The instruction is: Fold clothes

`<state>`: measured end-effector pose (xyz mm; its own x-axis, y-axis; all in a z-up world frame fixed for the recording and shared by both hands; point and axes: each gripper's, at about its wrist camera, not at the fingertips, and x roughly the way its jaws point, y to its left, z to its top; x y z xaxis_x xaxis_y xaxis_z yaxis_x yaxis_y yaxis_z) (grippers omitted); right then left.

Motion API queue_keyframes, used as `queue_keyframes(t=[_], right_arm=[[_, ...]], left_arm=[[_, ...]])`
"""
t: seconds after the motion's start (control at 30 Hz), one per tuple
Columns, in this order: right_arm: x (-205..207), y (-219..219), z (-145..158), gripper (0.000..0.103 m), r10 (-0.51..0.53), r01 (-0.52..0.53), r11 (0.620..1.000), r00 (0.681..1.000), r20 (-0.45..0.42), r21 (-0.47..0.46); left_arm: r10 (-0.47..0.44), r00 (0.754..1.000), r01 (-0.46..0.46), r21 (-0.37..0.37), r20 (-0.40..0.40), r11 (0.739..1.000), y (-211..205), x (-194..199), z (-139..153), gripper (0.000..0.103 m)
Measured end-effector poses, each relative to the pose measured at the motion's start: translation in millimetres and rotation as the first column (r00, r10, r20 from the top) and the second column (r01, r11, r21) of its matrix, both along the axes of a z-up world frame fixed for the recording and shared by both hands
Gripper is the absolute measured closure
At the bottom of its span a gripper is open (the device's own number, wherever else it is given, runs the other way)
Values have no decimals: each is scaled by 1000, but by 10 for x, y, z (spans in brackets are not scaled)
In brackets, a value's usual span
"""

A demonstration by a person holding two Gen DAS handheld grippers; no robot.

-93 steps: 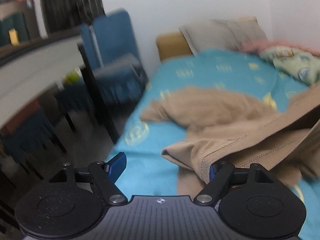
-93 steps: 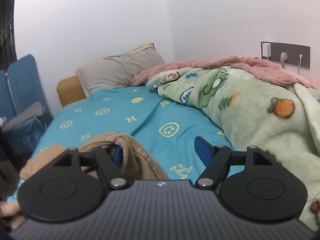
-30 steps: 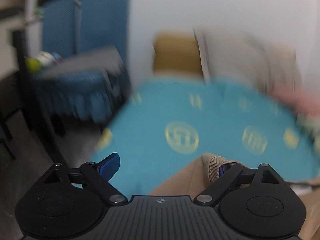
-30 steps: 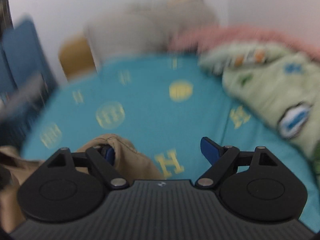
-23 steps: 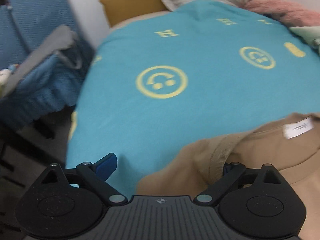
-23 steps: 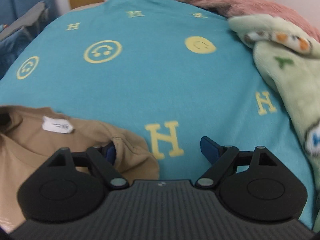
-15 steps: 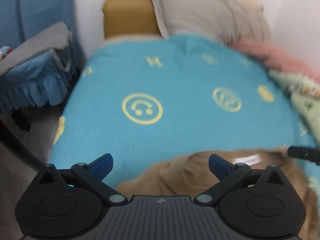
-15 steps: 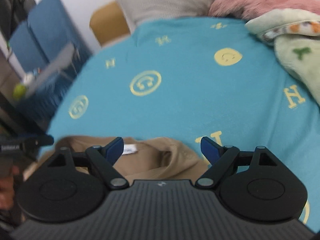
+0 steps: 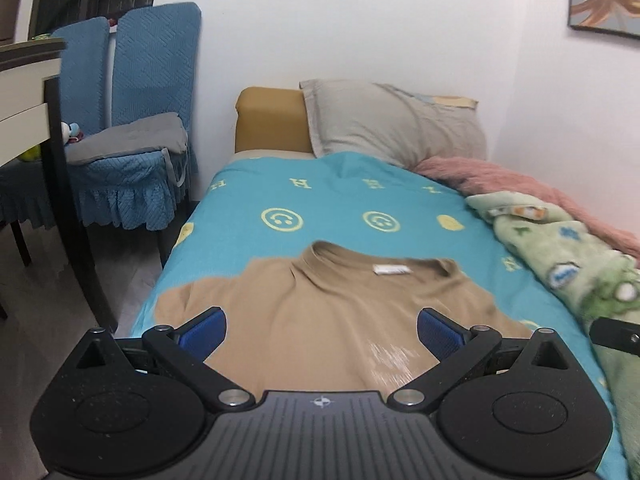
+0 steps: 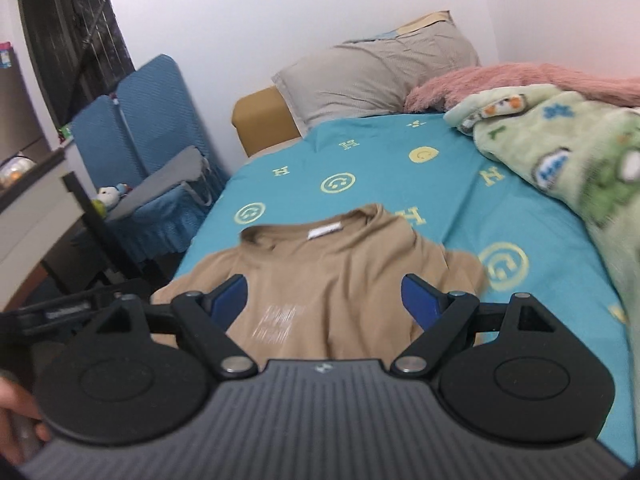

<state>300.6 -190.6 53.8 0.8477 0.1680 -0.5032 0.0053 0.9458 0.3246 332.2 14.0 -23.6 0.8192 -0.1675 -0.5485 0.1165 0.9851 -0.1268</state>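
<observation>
Lying flat on the teal bedsheet [image 9: 248,200], the tan T-shirt [image 9: 320,312] faces us collar-first, neck label up, toward the grey pillow [image 9: 392,124]. We see the left gripper [image 9: 320,330] just opened wide, nothing between its blue pads, and the right gripper [image 10: 324,300] likewise spread and empty, both above the shirt's chest. A green blanket [image 10: 568,160] lies at right
</observation>
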Motion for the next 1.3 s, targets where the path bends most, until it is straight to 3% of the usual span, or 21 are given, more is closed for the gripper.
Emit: queue_keyframes(t=[0.17,0.3,0.37,0.57,0.7,0.8,0.87,0.93,1.0,1.07,1.17,1.23,1.3], right_arm=[[-867,71,177,18,37,-37,999,998,54,-17],[-1266,100,139,18,47,-41,997,994,103,-66],[-1329,64,130,18,42,-38,999,993,108,-38],[-1349,-63,136,18,1,-5,1000,992,127,28],[-1319,-168,96,18,-34,26,997,994,105,73],[-1281,-298,63,18,-85,74,989,993,83,129],[-1229,-383,22,18,-111,97,979,992,68,181],[-1154,-443,-34,18,-130,117,967,990,45,224],[-1067,-480,-104,18,-147,137,957,989,19,255],[-961,-501,-182,18,-153,151,949,988,-13,278],[-799,-533,-298,18,-153,163,932,987,-58,323],[-699,-551,-357,18,-150,168,923,986,-79,346],[-607,-553,-413,18,-150,172,920,985,-88,353]], left_arm=[[-8,999,7,16,38,1000,-30,-798,10,1],[2,996,-14,140,90,990,-45,-1202,-115,1],[14,997,-28,170,80,985,-4,-1328,-174,1],[124,992,-124,91,6,988,284,-1250,-180,1],[221,972,-223,-25,-79,974,626,-982,-241,1],[316,935,-338,-131,-159,932,963,-706,-364,1],[376,895,-431,-247,-239,868,1230,-498,-503,3],[425,853,-515,-351,-303,782,1513,-353,-647,7],[446,833,-550,-409,-328,728,1692,-208,-766,11],[463,828,-560,-410,-317,720,1775,-56,-835,11],[458,839,-544,-411,-294,731,1793,205,-920,14],[436,853,-522,-436,-288,733,1788,373,-991,20],[417,861,-508,-452,-292,733,1750,545,-1074,35]])
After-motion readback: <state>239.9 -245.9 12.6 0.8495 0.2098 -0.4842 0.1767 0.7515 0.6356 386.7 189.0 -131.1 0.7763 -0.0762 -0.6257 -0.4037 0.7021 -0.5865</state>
